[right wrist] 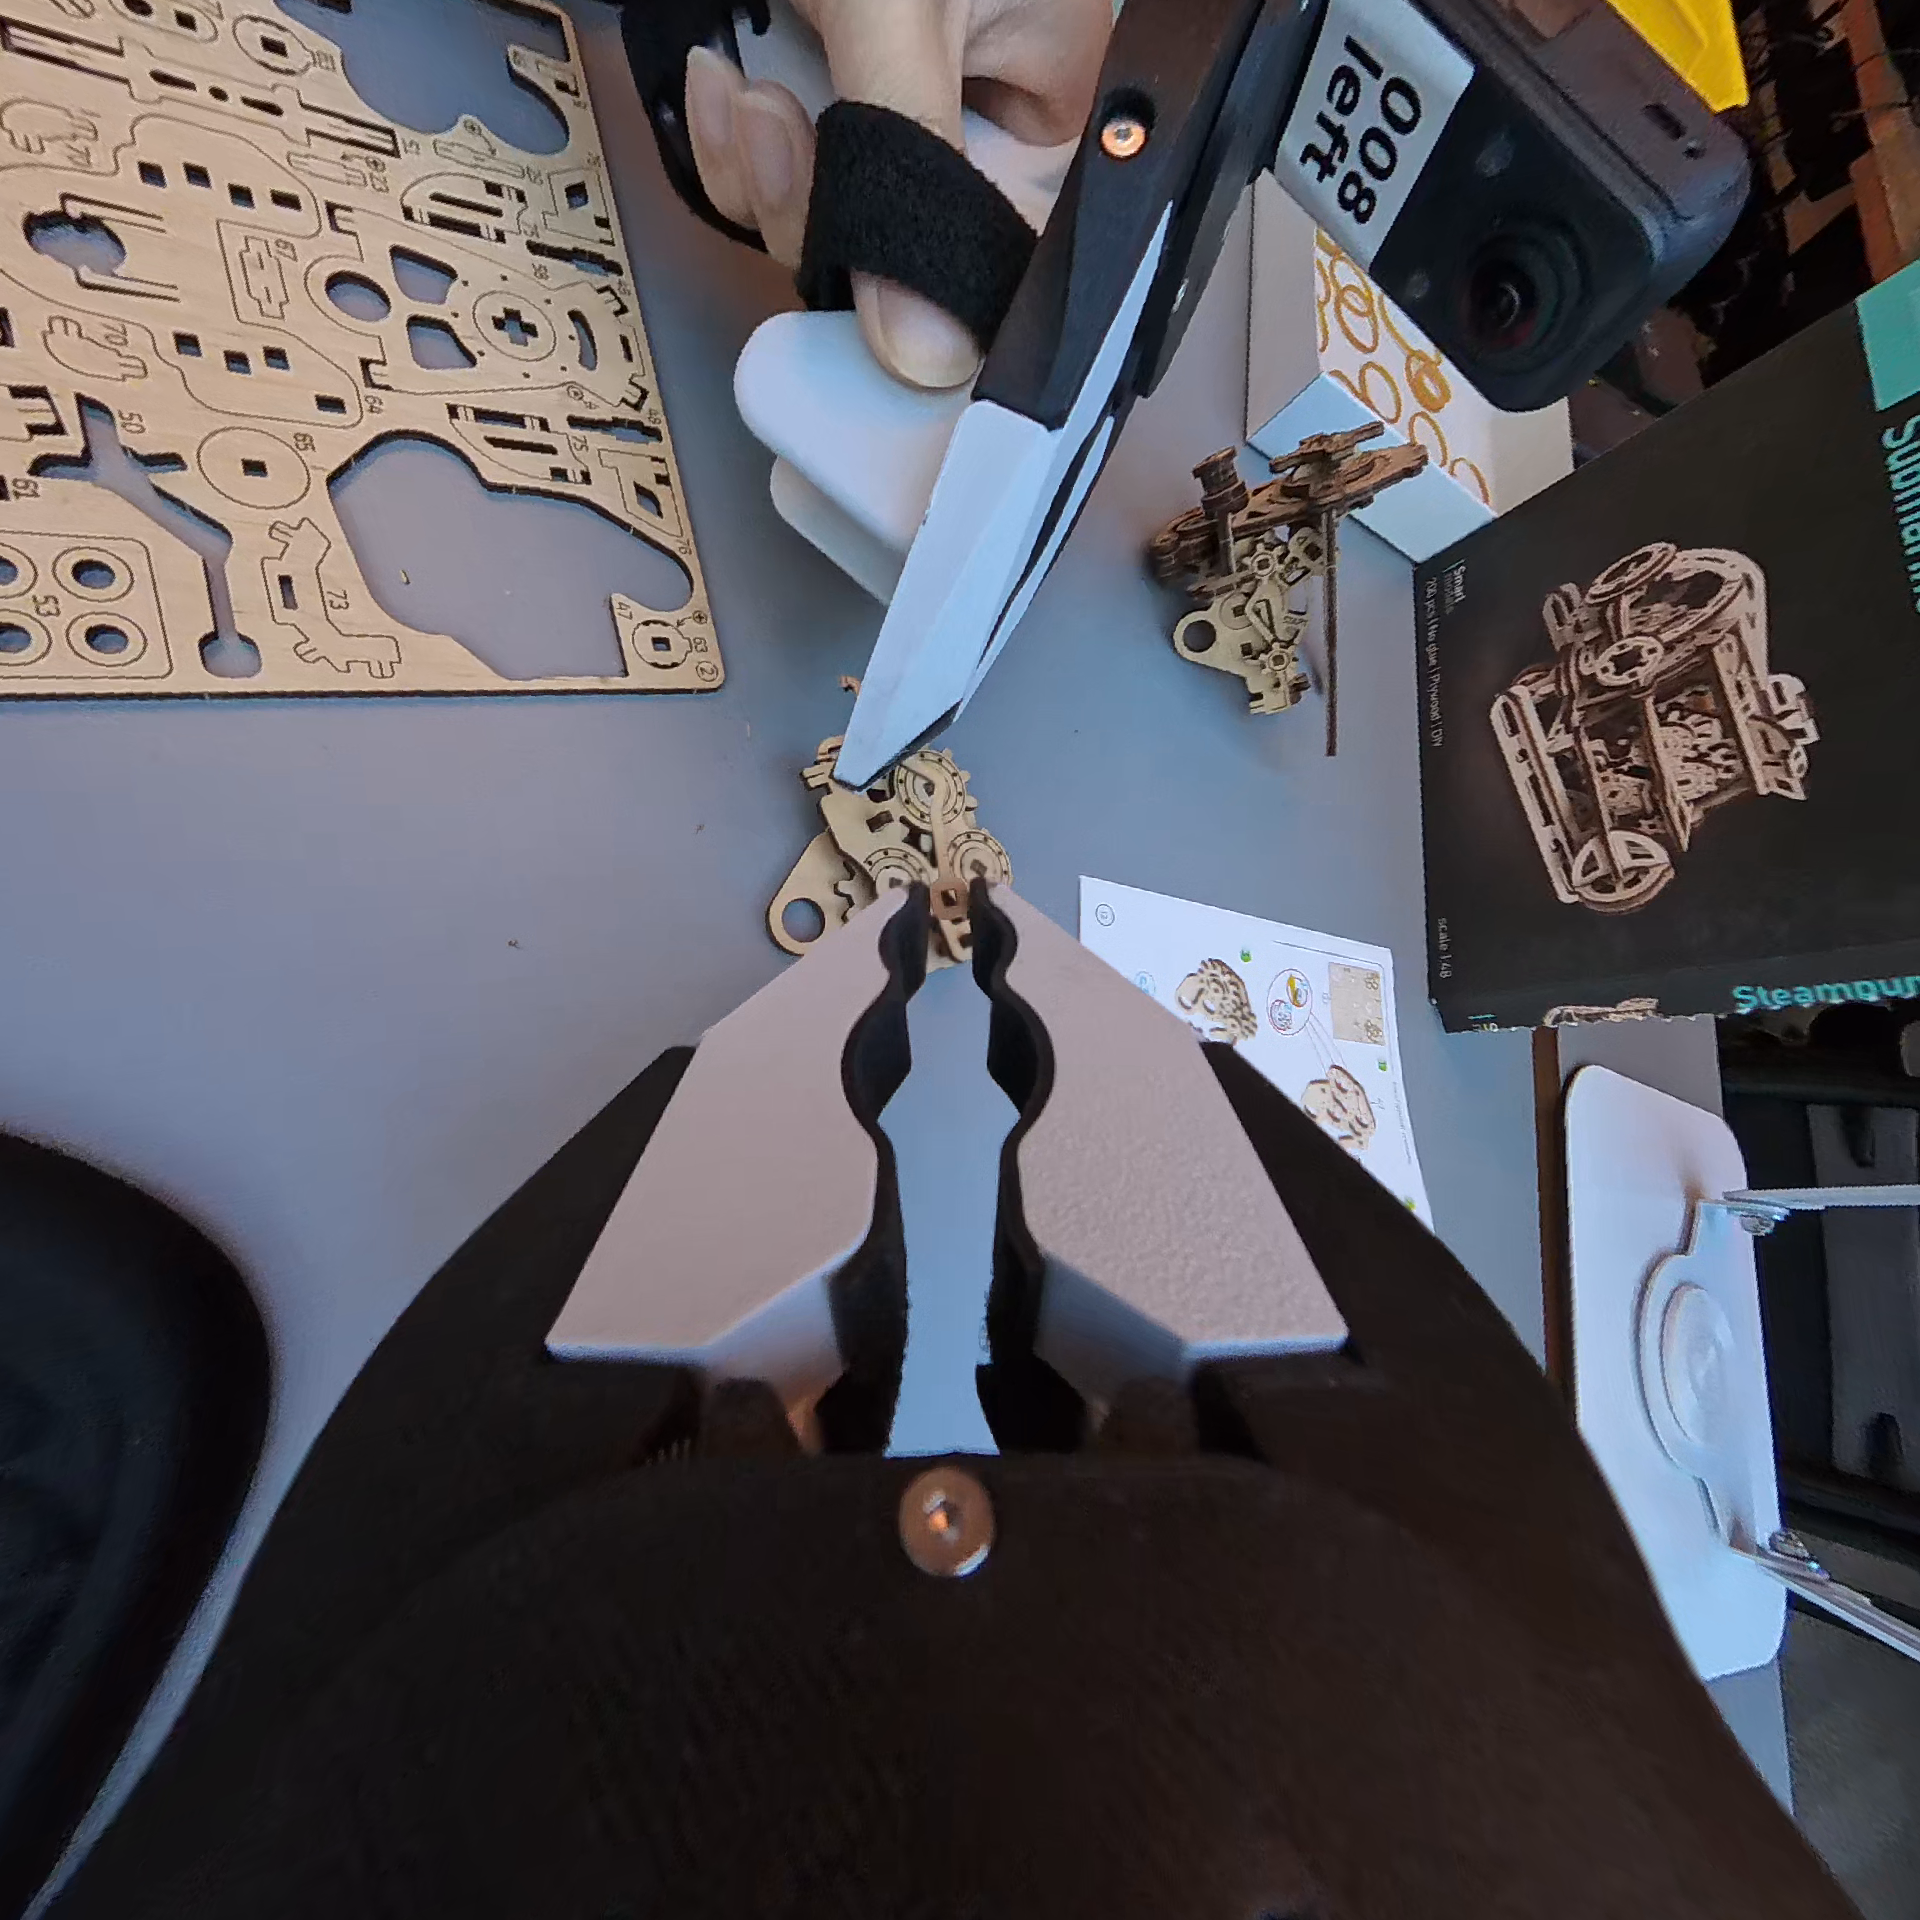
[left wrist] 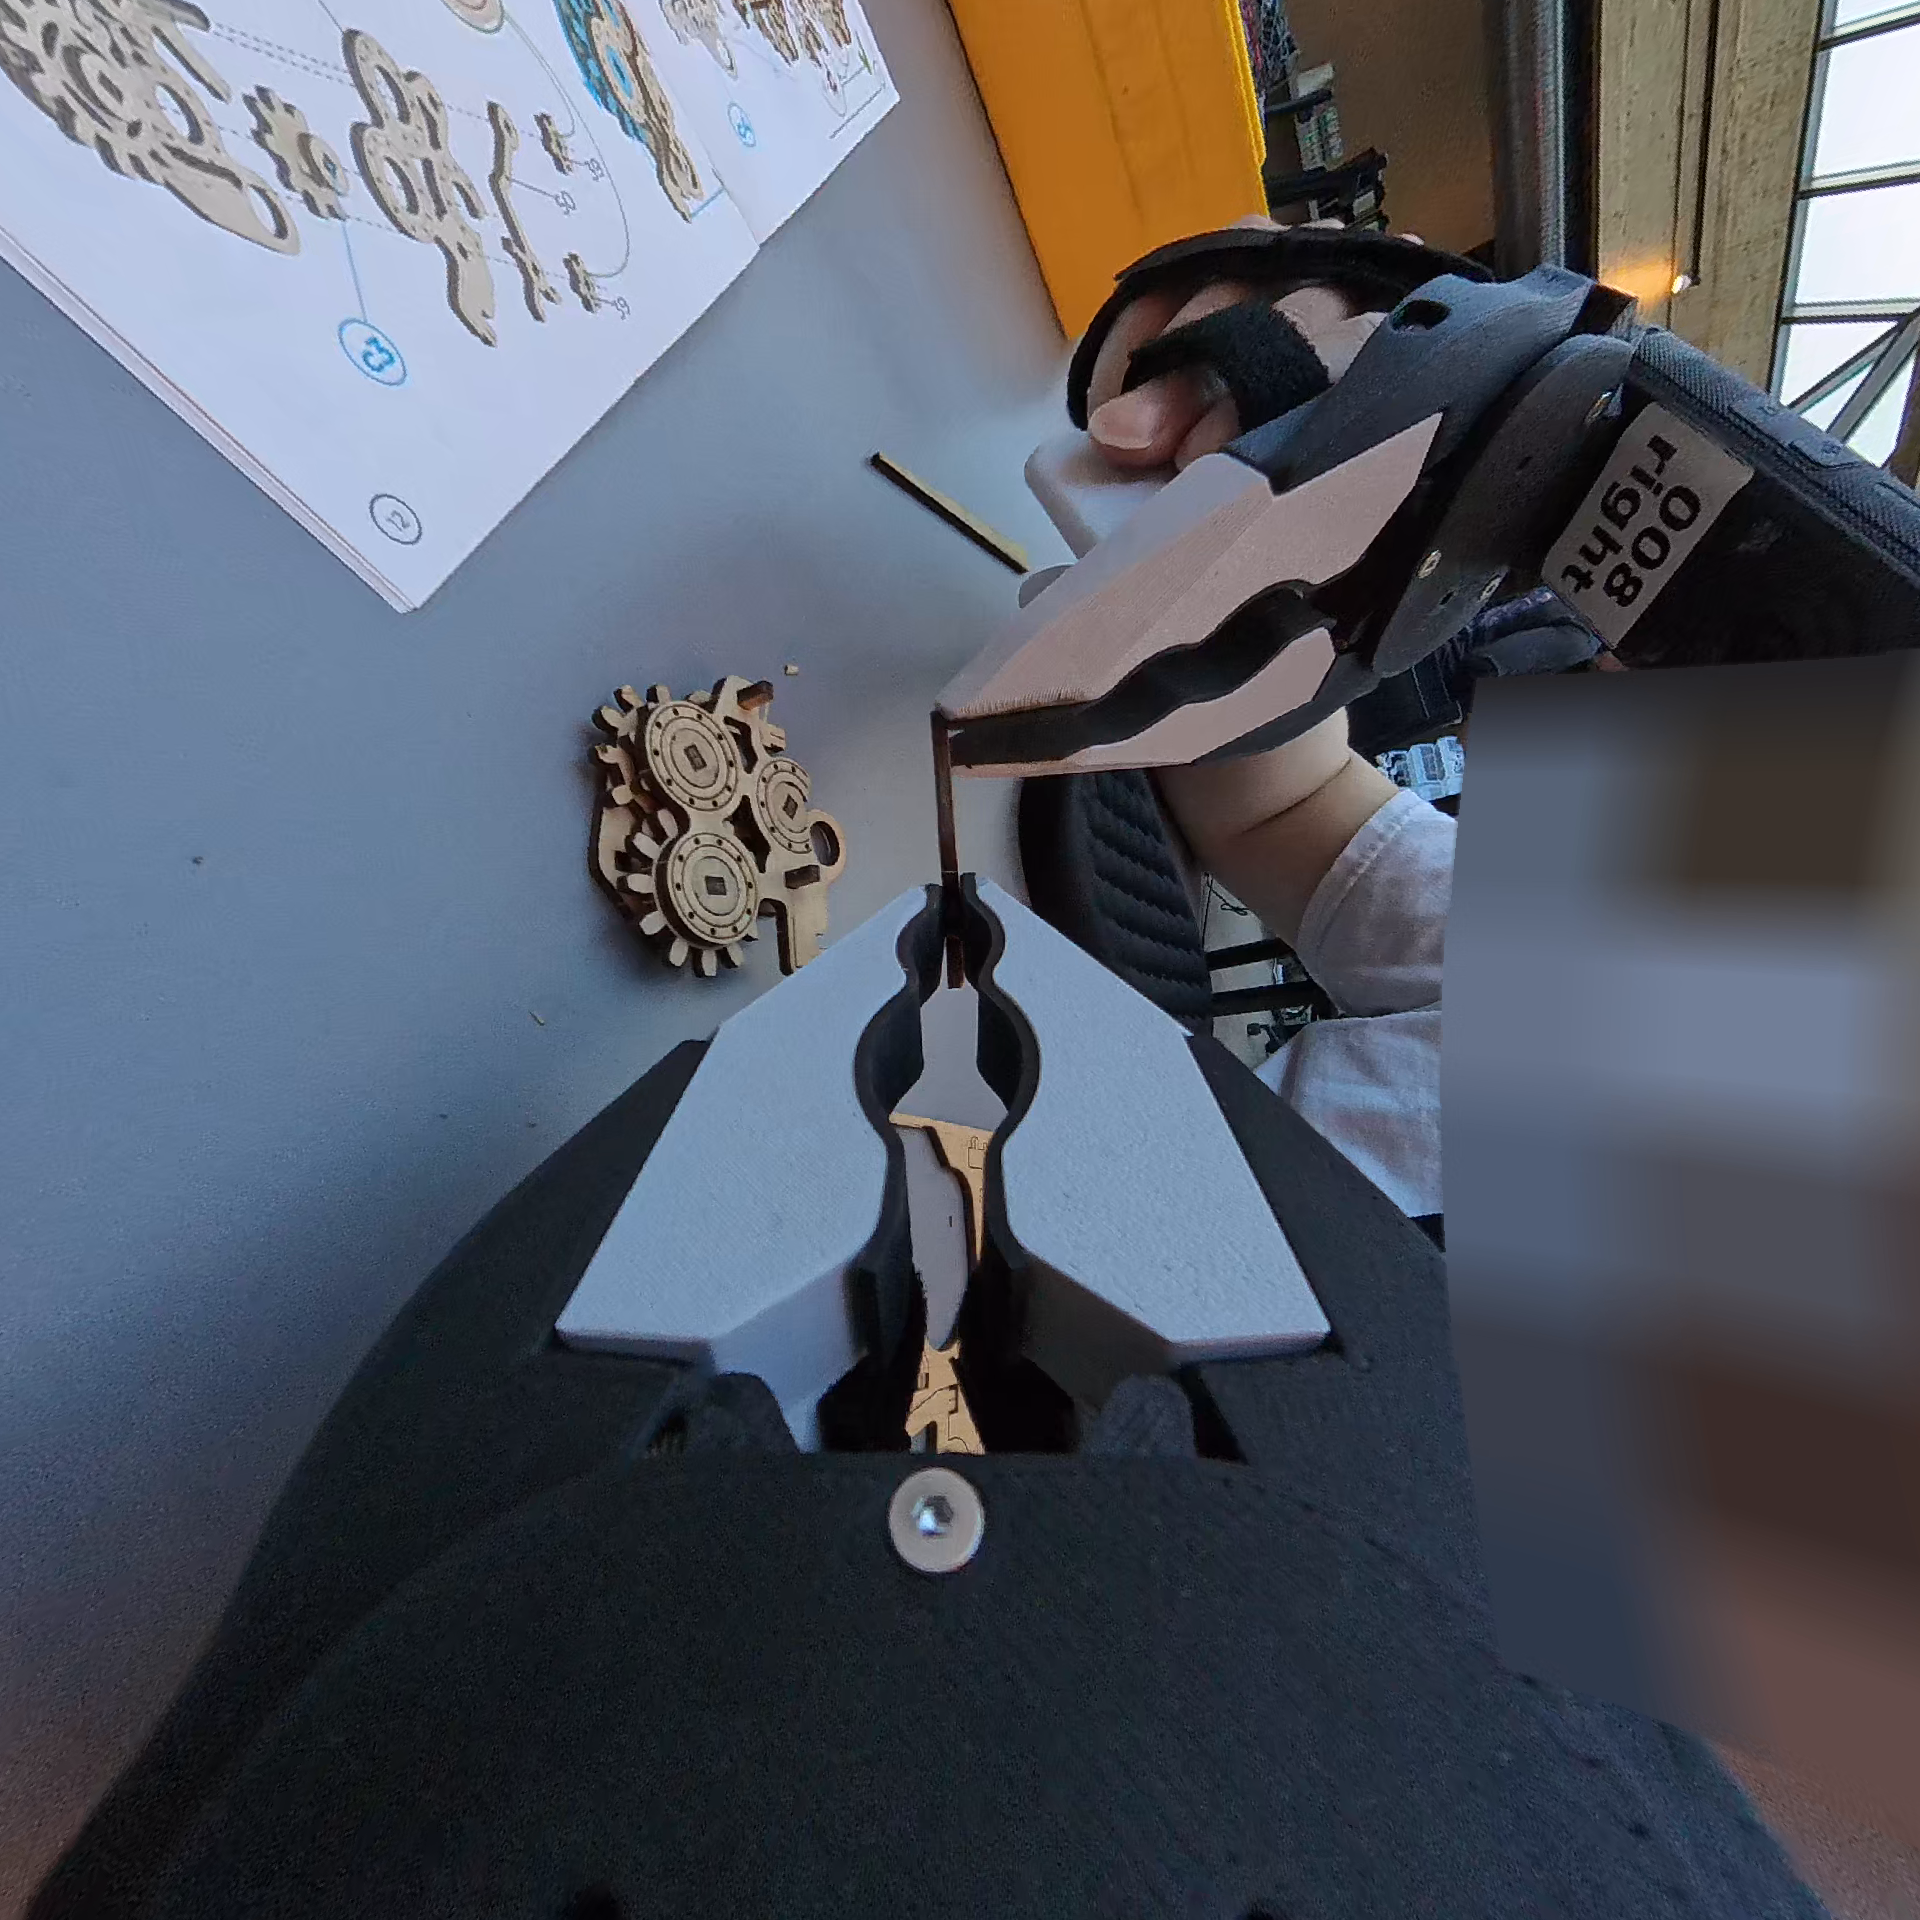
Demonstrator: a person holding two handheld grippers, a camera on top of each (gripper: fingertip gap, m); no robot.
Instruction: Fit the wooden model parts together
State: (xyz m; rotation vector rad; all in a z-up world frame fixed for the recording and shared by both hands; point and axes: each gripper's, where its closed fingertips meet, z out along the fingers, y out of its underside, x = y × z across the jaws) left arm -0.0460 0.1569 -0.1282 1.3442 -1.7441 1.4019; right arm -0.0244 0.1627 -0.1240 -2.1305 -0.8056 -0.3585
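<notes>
Across the grey tabletop [right wrist: 312, 883] open room lies to the left of the grippers, bounded by a laser-cut plywood parts sheet [right wrist: 312, 343], an open instruction booklet [left wrist: 416, 364], a dark product box [right wrist: 1662, 727] and a yellow panel [left wrist: 1122, 135] at the far edge. A flat wooden gear assembly [left wrist: 717, 831] lies on the surface just beside and below both sets of tips. The left gripper [left wrist: 951, 904] has its fingers nearly together, pinching the lower end of a thin dark wooden strip [left wrist: 948, 800] seen edge-on. The right gripper [right wrist: 945, 899] is narrowed onto the upper end of the same piece, which shows between its tips as a small tan wooden part.
</notes>
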